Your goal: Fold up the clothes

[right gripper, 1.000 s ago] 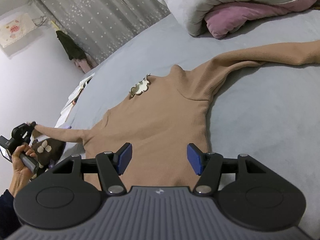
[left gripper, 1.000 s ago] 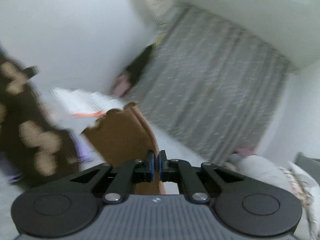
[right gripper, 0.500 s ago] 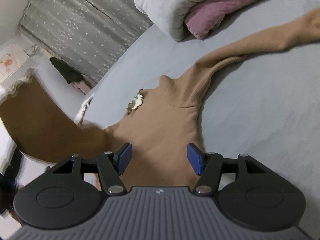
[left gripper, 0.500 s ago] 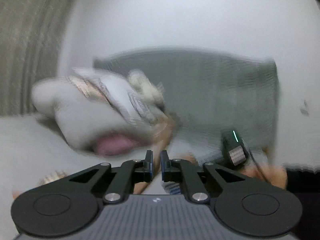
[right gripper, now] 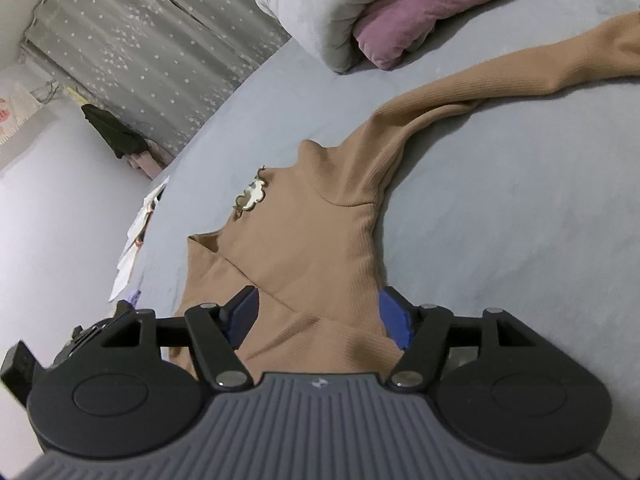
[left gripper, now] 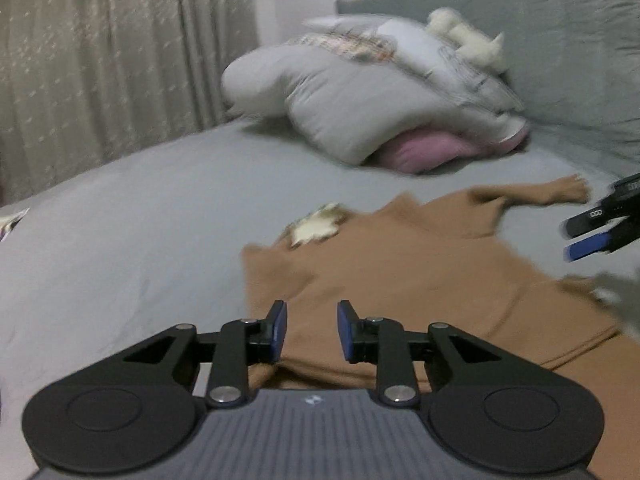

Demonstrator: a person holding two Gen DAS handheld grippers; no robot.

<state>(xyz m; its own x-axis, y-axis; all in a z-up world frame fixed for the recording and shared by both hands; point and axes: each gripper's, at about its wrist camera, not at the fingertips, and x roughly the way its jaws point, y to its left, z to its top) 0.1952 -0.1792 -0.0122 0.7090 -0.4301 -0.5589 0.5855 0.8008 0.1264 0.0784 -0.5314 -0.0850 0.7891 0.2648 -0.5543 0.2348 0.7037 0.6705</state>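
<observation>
A tan ribbed sweater (right gripper: 316,240) lies on the grey bed sheet (right gripper: 500,220), with a cream patch (right gripper: 250,196) near its collar. One sleeve is folded across the body; the other sleeve (right gripper: 520,76) stretches out to the right. My left gripper (left gripper: 311,330) is open and empty just above the folded sleeve on the sweater (left gripper: 400,276). My right gripper (right gripper: 318,320) is open wide over the sweater's lower body, and shows at the right edge of the left wrist view (left gripper: 596,232).
A grey duvet over a pink blanket (left gripper: 380,92) is piled at the head of the bed, also seen from the right wrist (right gripper: 380,8). Grey curtains (right gripper: 160,60) hang beyond the bed. Papers (right gripper: 136,240) lie at the bed's far edge.
My left gripper carried the left sleeve up and across the sweater's body, laid it down folded over, and opened. My right gripper stayed open and moved slightly closer to the sweater.
</observation>
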